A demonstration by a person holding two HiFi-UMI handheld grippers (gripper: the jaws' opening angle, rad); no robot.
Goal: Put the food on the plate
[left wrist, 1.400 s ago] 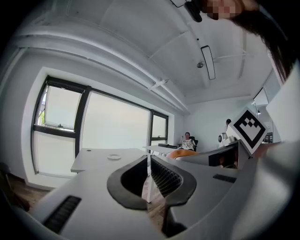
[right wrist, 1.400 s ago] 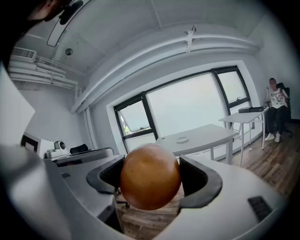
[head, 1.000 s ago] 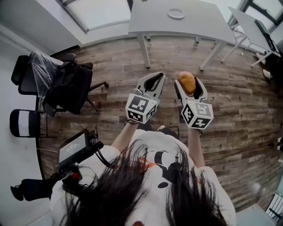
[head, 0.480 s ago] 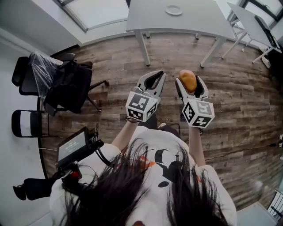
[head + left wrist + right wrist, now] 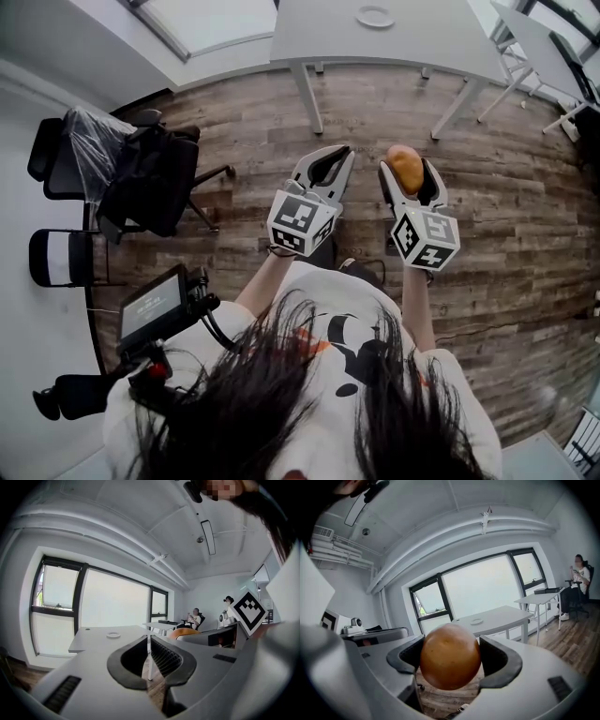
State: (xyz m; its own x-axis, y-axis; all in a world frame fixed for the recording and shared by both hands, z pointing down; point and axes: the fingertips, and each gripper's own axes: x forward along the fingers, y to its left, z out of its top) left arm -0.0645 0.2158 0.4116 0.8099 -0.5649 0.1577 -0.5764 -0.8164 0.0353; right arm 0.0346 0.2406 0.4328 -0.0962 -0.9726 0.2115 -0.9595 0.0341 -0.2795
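Abreast: left gripper (image 5: 341, 153) empty, right gripper (image 5: 407, 174) around food (image 5: 404, 165)

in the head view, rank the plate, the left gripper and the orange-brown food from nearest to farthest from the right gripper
1. Orange-brown food: clamped between the fingers of the right gripper, touching them.
2. Left gripper: just beside it on the left, level with it, fingers together on nothing.
3. Plate: farthest, ahead on the white table at the top of the view.
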